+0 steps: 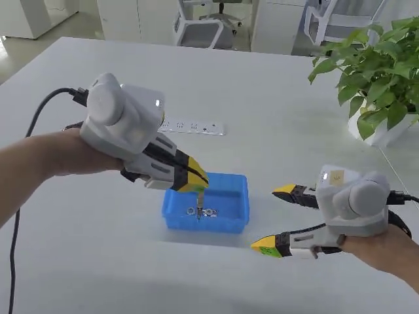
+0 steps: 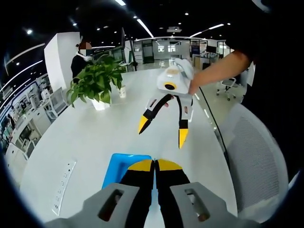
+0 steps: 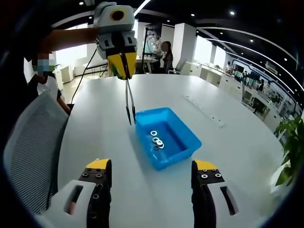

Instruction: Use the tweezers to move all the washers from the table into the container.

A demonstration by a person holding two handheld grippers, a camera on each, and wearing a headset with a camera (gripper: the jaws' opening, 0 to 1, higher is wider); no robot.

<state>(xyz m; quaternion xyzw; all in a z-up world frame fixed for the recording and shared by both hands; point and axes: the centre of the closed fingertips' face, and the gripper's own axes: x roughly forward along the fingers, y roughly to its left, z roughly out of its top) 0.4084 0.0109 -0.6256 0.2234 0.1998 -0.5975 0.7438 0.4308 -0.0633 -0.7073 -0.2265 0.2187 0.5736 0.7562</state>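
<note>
While the left gripper [image 1: 196, 182] sits pinched tight on the tweezers [image 3: 128, 99], their tips point down at the blue container [image 1: 239, 183] on the table [image 1: 98, 248]. Several washers [image 3: 156, 140] lie clustered inside. Just beside it the right gripper [image 1: 275, 218] hovers, jaws wide.

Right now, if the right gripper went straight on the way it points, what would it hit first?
Most likely the blue container, at its side wall: the right gripper has its open jaws aimed at it. Depth is unclear, so take that as a guess.
</note>
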